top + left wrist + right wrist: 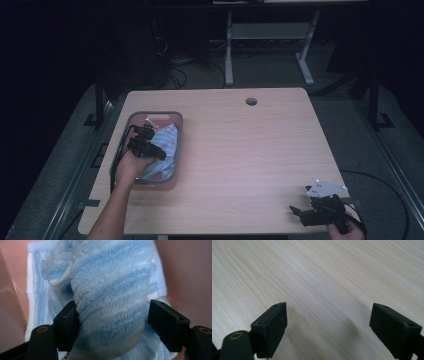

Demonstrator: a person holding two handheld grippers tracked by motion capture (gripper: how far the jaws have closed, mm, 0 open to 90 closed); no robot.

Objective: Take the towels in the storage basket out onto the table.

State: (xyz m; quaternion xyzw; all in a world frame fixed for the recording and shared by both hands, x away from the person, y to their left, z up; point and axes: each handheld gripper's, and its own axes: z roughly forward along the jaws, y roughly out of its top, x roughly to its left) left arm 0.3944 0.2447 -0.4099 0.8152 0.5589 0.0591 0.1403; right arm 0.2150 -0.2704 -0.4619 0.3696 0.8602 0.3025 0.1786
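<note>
Reaching for the soft towel in the bin

High view: our left gripper (150,131) is over the blue towel (167,145) in the bin (131,120). Left gripper view: jaws apart around a raised fold, the best grip. Right gripper view: our right gripper (328,325) hangs open above the table (317,277).

A: What carries the things?

B: 1 light wooden table (240,160), grain running left to right in the high view, with 1 round cable hole (251,101) near its far edge at about 12 o'clock.

A: What lies directly on it?

B: 1 clear plastic bin (176,131) with a grey rim, at about 9 o'clock near the left edge. Its walls and floor show pinkish in the left gripper view. The board toward 3 o'clock carries nothing.
</note>
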